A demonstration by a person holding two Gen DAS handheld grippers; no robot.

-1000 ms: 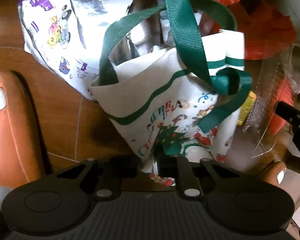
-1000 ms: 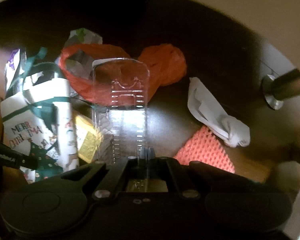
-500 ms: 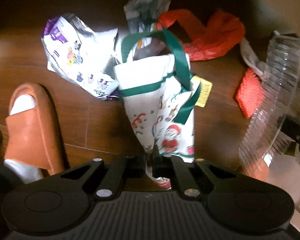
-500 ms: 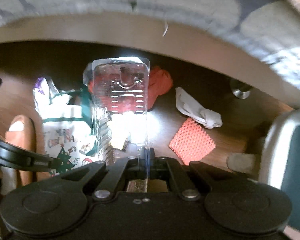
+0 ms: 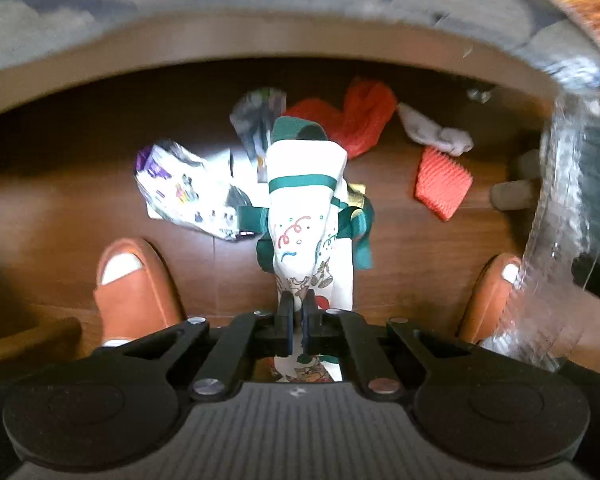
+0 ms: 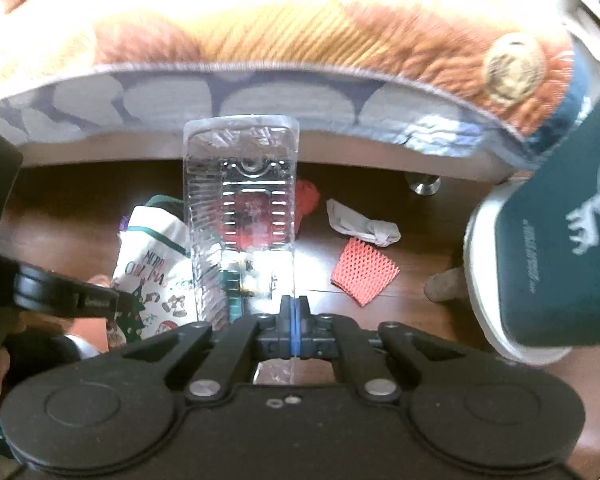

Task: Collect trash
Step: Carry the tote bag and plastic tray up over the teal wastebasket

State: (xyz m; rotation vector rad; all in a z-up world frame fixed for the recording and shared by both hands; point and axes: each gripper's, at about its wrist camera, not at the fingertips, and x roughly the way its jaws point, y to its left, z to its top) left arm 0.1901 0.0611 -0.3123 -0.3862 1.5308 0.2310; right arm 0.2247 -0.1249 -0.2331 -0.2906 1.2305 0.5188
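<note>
— What's the left gripper (image 5: 298, 312) pinching?
— A white Christmas bag (image 5: 306, 216), hanging above the wooden floor (image 5: 60, 208) — it reads "MERRY CHRISTMAS".
— And the right gripper (image 6: 295, 318)?
— Clamped on a clear plastic container (image 6: 240, 208), held aloft.

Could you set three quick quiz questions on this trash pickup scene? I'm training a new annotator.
1. True or false: the left gripper is shut on the Christmas tote bag.
2. What does the right gripper hold? A. red mesh sleeve B. clear plastic container C. white crumpled cloth
3. Fill in: the red mesh sleeve lies on the ____.

Key:
1. True.
2. B, the clear plastic container.
3. The wooden floor, beside the white crumpled cloth.
</note>
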